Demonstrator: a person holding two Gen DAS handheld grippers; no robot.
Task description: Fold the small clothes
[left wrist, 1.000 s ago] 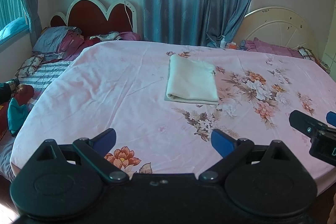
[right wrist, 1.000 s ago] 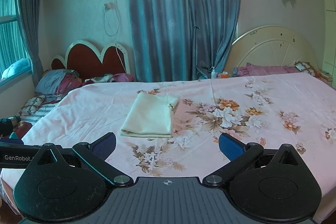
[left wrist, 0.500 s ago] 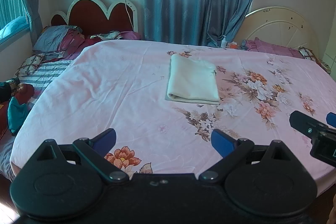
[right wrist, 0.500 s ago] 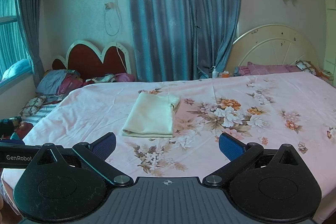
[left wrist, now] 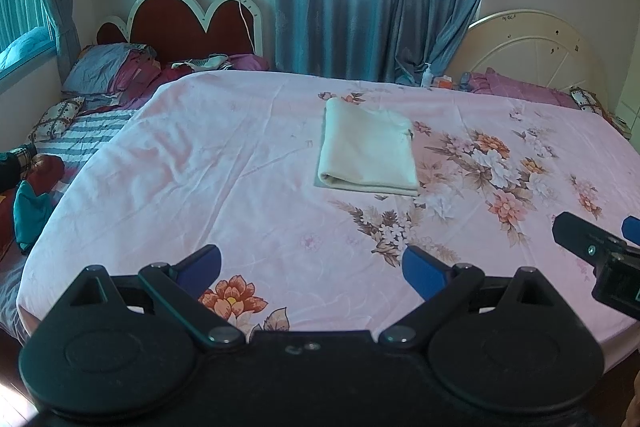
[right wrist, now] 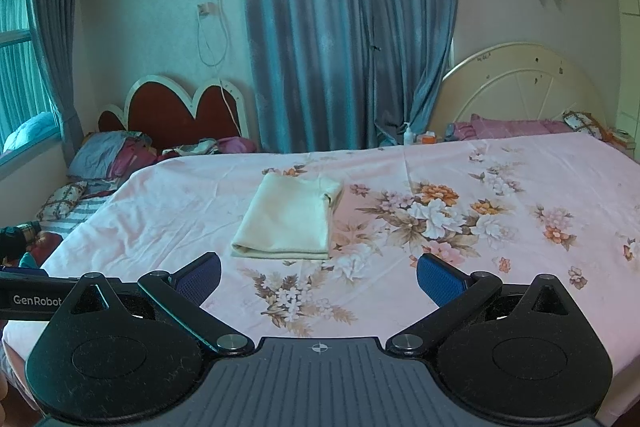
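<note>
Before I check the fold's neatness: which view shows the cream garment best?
The left wrist view: the folded cream garment is seen from above, with its top face and layered front edge clear. The right wrist view shows it lower and flatter.
</note>
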